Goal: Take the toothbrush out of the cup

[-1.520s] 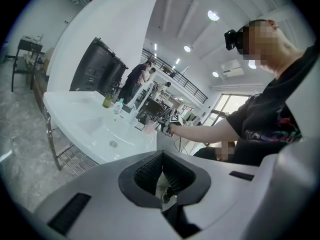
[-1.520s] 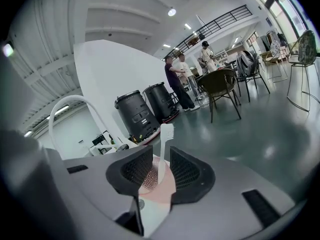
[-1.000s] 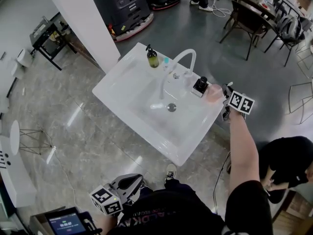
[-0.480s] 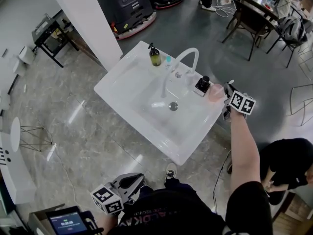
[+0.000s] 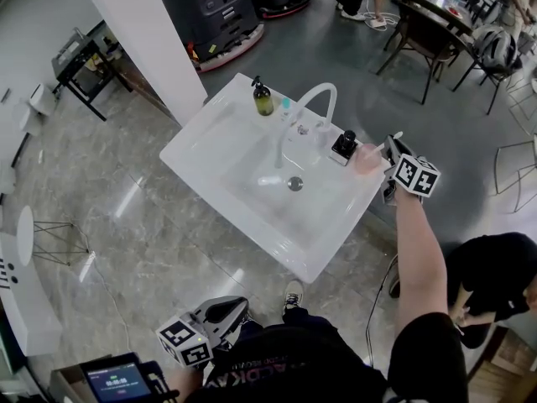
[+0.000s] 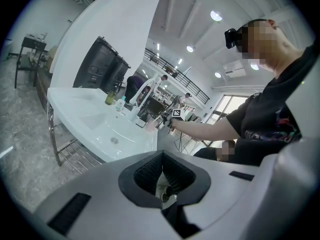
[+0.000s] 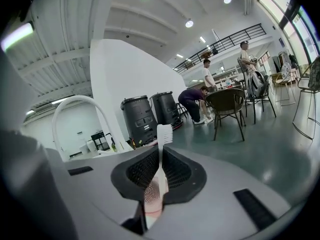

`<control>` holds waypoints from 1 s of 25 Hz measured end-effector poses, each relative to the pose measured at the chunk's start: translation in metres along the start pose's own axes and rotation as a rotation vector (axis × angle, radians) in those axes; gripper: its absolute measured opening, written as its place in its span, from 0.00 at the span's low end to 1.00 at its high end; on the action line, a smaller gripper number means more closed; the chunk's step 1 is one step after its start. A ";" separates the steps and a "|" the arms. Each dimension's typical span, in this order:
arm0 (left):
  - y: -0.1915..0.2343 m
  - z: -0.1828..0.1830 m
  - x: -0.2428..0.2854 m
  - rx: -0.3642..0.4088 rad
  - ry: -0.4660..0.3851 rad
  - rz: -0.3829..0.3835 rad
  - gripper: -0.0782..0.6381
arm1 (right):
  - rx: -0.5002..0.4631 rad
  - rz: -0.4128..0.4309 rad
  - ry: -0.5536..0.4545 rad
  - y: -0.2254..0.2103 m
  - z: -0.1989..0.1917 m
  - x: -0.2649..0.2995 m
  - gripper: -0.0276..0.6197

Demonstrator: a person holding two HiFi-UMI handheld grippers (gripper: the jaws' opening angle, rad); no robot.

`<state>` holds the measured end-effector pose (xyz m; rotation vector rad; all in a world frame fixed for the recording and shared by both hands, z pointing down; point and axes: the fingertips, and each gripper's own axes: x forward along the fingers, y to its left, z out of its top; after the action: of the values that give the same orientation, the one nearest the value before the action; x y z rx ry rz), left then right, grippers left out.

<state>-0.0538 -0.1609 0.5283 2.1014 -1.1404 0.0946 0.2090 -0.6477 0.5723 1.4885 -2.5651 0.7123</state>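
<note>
Toothbrush (image 7: 164, 134) stands upright, bristles up, pinched in the right gripper (image 7: 160, 158), whose jaws have just been closing on it. Handle runs down to the pink cup (image 5: 367, 159) on the far right corner of the sink (image 5: 252, 217); can't tell if it's clear of the rim. Grip made, pulling free probably remains. Left gripper (image 6: 161, 156) is closed and empty, held low.

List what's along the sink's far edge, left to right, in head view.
olive soap bottle → white faucet → small black object → pink cup → right gripper holding the toothbrush
</note>
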 end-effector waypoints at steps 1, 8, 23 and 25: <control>0.000 0.000 0.000 -0.001 -0.001 -0.003 0.12 | -0.004 0.004 -0.002 0.001 0.001 -0.002 0.09; 0.000 0.001 0.001 0.013 0.002 -0.047 0.12 | -0.028 0.008 -0.038 0.010 0.019 -0.022 0.09; 0.016 0.018 -0.010 0.039 0.042 -0.166 0.12 | -0.109 0.007 -0.093 0.059 0.046 -0.070 0.09; 0.017 0.025 -0.016 0.043 0.053 -0.182 0.12 | -0.117 0.011 -0.102 0.072 0.054 -0.077 0.09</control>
<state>-0.0822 -0.1712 0.5140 2.2177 -0.9186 0.0892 0.1969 -0.5797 0.4764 1.5122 -2.6397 0.4906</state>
